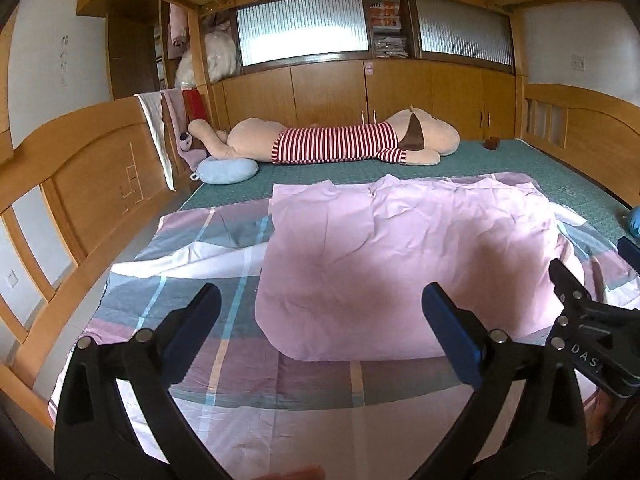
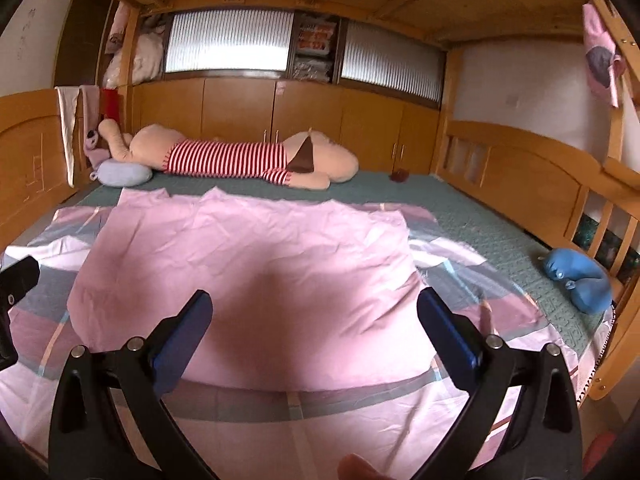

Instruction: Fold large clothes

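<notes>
Nearest the camera, two black grippers with blue pads hover low over a bed: the left gripper (image 1: pixel 320 312) and the right gripper (image 2: pixel 314 320), both spread wide and holding nothing. Just beyond their tips lies the task's thing, one large checked sheet (image 1: pixel 192 256) in pink, grey and white, spread across the near half of a green mattress (image 1: pixel 520 160). Its plain pink underside (image 2: pixel 248 264) is turned back over the middle as a big folded panel, creased, with an uneven far edge. Judging from this, the fold could go crooked: the two grippers sit close together near the panel's front edge, so pinching there may lift only one layer, or drag the loose panel and shift the layers apart. The far corners also look out of easy reach. The thin cloth may slip from wide pads that close on too little of it. Counted: two grippers, one sheet, one long stuffed dog (image 1: pixel 340 140) in a red and white striped shirt lying against the back cupboards, one pale blue neck pillow (image 1: pixel 228 170) beside it, one darker blue neck pillow (image 2: pixel 580 280) by the right rail, and two ribbed glass windows (image 2: pixel 228 42).
</notes>
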`<state>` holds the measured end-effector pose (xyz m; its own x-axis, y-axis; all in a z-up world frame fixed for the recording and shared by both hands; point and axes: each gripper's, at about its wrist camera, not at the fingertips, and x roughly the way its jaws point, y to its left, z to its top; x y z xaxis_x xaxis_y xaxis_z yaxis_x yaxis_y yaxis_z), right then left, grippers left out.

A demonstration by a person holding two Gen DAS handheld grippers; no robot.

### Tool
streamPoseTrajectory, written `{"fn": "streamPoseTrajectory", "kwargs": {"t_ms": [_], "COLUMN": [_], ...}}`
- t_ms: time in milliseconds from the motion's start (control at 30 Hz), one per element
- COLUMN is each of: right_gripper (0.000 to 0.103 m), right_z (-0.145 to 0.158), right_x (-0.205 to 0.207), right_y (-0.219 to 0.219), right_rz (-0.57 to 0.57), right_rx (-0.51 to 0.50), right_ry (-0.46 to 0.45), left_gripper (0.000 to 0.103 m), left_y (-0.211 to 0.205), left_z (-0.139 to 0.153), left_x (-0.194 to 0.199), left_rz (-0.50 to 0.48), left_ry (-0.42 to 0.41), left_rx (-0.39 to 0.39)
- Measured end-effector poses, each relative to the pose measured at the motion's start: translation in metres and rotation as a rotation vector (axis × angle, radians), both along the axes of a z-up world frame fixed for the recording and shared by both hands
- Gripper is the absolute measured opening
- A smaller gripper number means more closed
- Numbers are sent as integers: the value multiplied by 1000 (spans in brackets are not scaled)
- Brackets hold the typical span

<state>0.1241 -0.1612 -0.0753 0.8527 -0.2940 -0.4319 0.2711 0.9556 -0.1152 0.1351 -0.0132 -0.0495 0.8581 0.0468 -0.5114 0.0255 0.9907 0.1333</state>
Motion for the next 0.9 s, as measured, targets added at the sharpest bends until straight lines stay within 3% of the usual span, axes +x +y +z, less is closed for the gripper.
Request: {"fn": "streamPoseTrajectory", "kwargs": {"t_ms": [333,900], "right_gripper": [102,102], "right_z": [5,-3], "right_x": [-4,2], "right_y": [28,29], "right_rz": [16,26], "right_rx": [-31,5], "right_ry": [-47,-16], "left_gripper": [101,101], "left_y": [14,9], "left_z": [-1,-8], "left_x": [6,11], "left_rz": [10,3], "left_ry": [30,55], "left_rx": [-49,-37]}}
